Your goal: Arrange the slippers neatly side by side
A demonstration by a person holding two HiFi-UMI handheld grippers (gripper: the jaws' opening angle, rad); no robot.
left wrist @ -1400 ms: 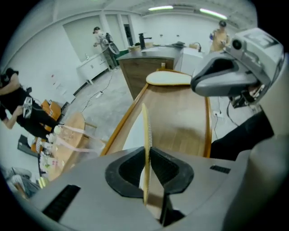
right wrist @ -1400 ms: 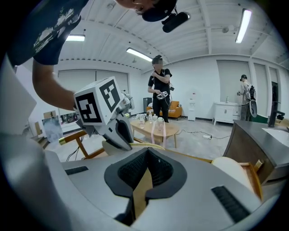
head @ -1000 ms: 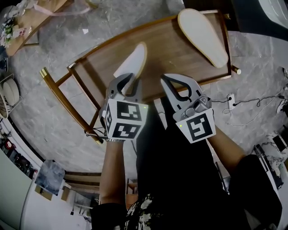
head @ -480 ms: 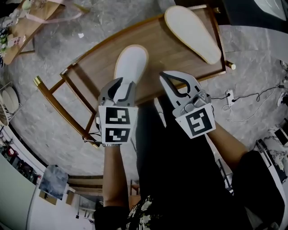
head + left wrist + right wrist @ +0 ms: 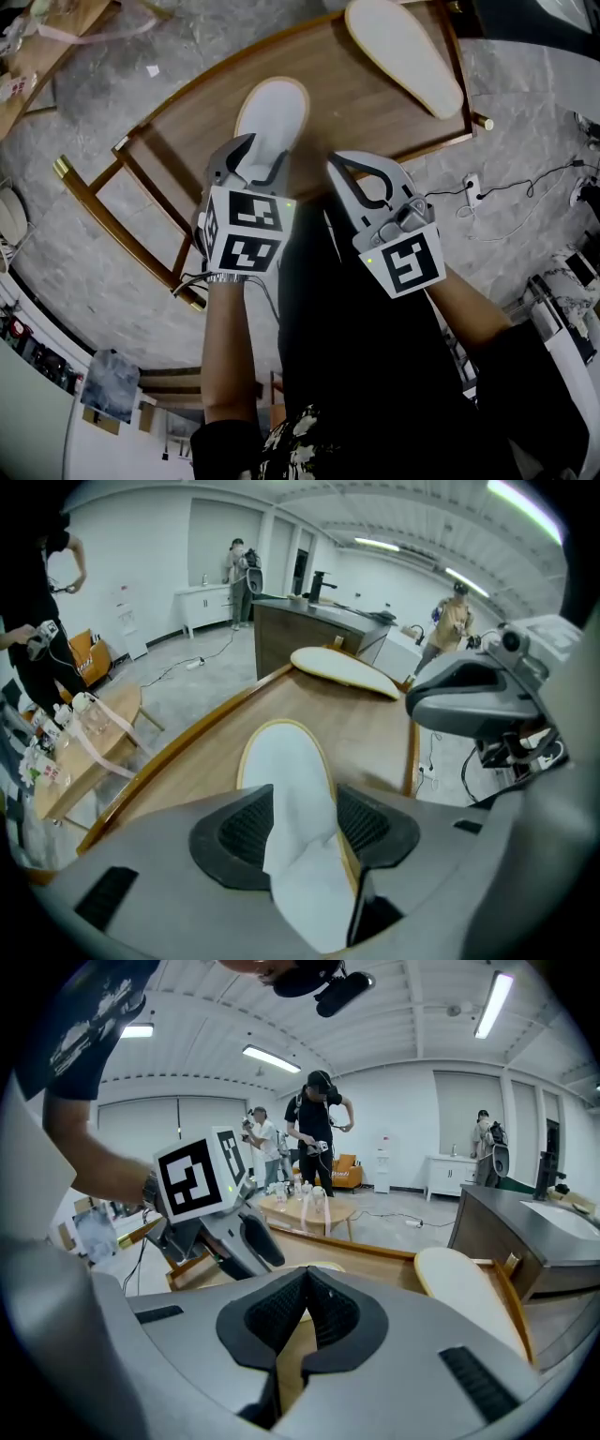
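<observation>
Two slippers. Left gripper [image 5: 263, 152] jaws, just opened wide, straddle near slipper [image 5: 274, 108]; far slipper [image 5: 403, 56] at two o'clock, nearer closed right gripper [image 5: 339, 163].

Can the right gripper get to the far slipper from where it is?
Probably yes: only bare table lies between the right gripper and the far slipper. Its fingers are shut and would need opening first.
</observation>
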